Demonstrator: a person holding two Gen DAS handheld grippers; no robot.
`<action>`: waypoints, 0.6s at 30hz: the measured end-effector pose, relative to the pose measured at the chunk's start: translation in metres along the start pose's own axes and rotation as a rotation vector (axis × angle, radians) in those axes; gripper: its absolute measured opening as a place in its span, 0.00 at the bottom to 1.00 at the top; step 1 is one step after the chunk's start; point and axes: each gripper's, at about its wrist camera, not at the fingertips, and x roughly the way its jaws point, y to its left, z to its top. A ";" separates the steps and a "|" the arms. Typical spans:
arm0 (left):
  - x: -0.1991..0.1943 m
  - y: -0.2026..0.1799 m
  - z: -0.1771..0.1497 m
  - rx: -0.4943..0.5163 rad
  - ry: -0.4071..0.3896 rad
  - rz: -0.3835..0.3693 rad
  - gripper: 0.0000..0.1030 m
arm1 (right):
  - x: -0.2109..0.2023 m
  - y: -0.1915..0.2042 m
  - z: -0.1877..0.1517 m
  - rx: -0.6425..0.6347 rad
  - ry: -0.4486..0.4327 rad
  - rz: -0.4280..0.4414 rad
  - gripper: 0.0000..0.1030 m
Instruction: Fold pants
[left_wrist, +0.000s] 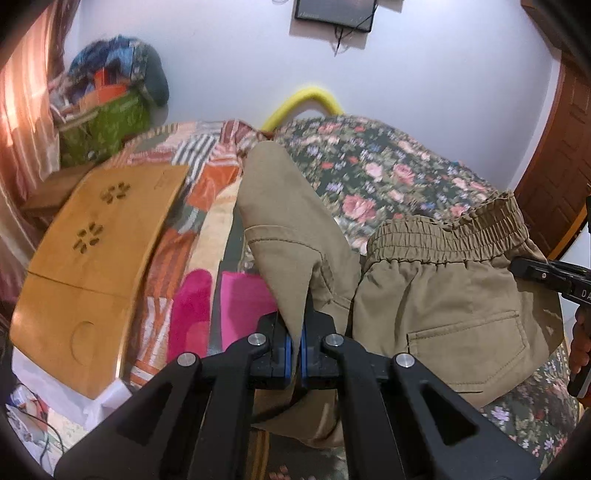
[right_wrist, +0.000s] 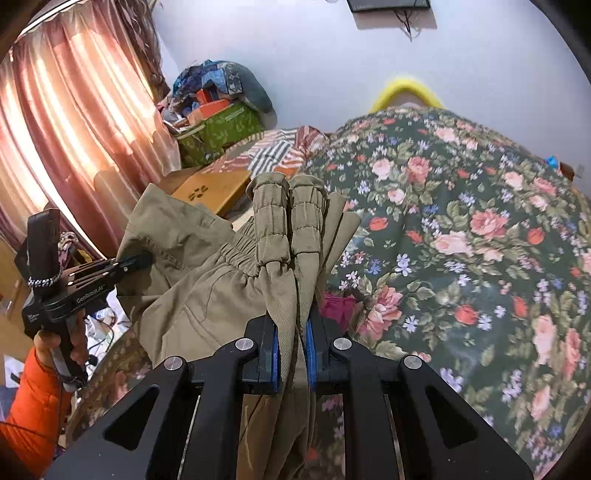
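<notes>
Pants (left_wrist: 436, 295) of khaki twill hang between my two claws above the bed (left_wrist: 388, 173), which is spread with a dark floral cover; my left claw (left_wrist: 295, 350) points forward and slightly up, clenched on a fold of the cloth that rises from between its blue pads in a smooth, tapering flap; my right claw (right_wrist: 291, 354) is likewise clamped, gripping the gathered elastic waistband (right_wrist: 288, 221), whose ribbed, puckered band stands up in two thick rolls just past the fingers; from the left wrist view the right claw reaches in at the far right edge, biting the waistband end, with a back pocket's stitched outline just below it; from the right wrist view the left claw shows at the left, held by my hand (right_wrist: 48, 339) in an orange sleeve (right_wrist: 33, 406), nipping a hemmed edge of the cloth; a wooden lap tray (left_wrist: 92, 266) with cut-out paw shapes lies on a striped patchwork blanket (left_wrist: 207, 173) left of the pants; a pink towel (left_wrist: 195, 306) lies near my left claw.
</notes>
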 end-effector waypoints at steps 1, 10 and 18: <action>0.010 0.004 -0.002 -0.008 0.018 -0.003 0.02 | 0.005 -0.003 0.000 0.008 0.009 0.000 0.10; 0.063 0.031 -0.032 -0.058 0.182 0.056 0.19 | 0.045 -0.035 -0.027 0.025 0.124 -0.060 0.11; 0.044 0.019 -0.037 -0.002 0.179 0.168 0.30 | 0.041 -0.026 -0.030 -0.031 0.169 -0.140 0.18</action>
